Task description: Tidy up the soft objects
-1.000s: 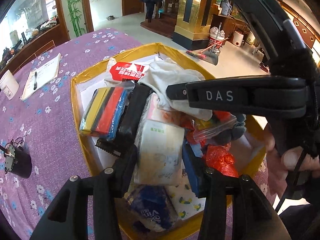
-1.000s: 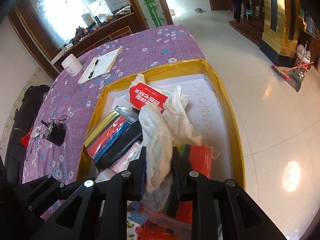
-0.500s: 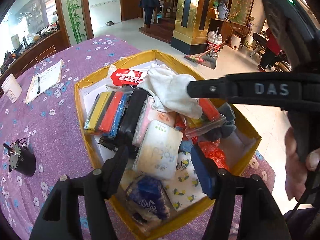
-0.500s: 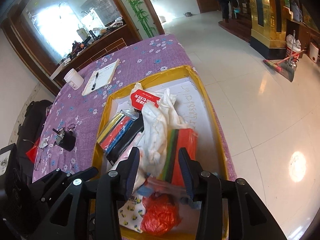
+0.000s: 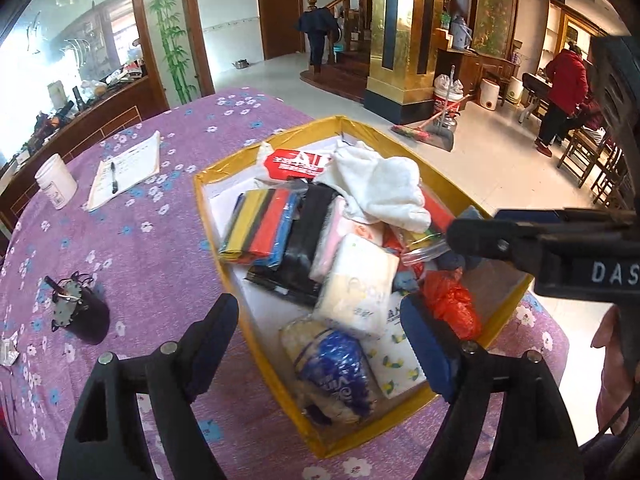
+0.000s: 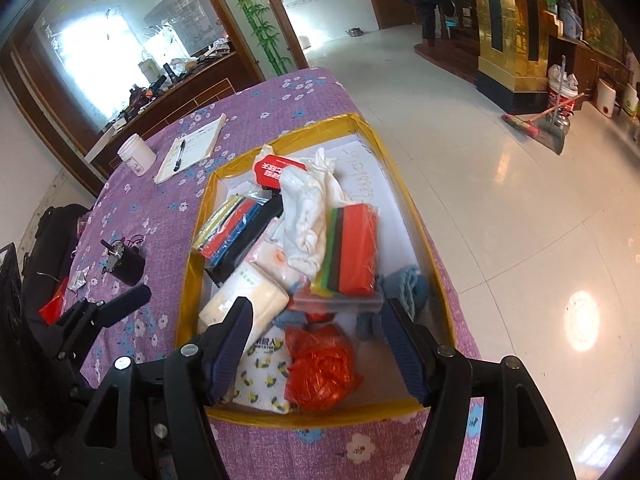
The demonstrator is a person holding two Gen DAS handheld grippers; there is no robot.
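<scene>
A yellow-rimmed box (image 5: pixel 380 426) (image 6: pixel 320 416) on the purple flowered table holds a pile of soft things. Among them are a white cloth (image 5: pixel 380 188) (image 6: pixel 308 208), a cream tissue pack (image 5: pixel 356 284) (image 6: pixel 244 292) and a red plastic bag (image 5: pixel 452 304) (image 6: pixel 320 368). A bagged stack of coloured sponges (image 6: pixel 352 252) and a blue-wrapped pack (image 5: pixel 336 372) lie there too. My left gripper (image 5: pixel 318 320) hangs above the near end, jaws opening, pads touching nothing. My right gripper (image 6: pixel 316 312) hovers over the same end, jaws opening and empty. The right gripper's finger (image 5: pixel 500 240) crosses the left wrist view.
On the cloth left of the box lie a notebook with a pen (image 5: pixel 124 168), a white jar (image 5: pixel 56 180) and a small black object with keys (image 5: pixel 80 308). The table edge drops to a tiled floor on the right, where a broom (image 6: pixel 532 124) lies. People stand far off.
Both grippers' jaws have widened and both have drawn back from the box. The left let go of the cream tissue pack; the right let go of the white cloth, which rests on the pile.
</scene>
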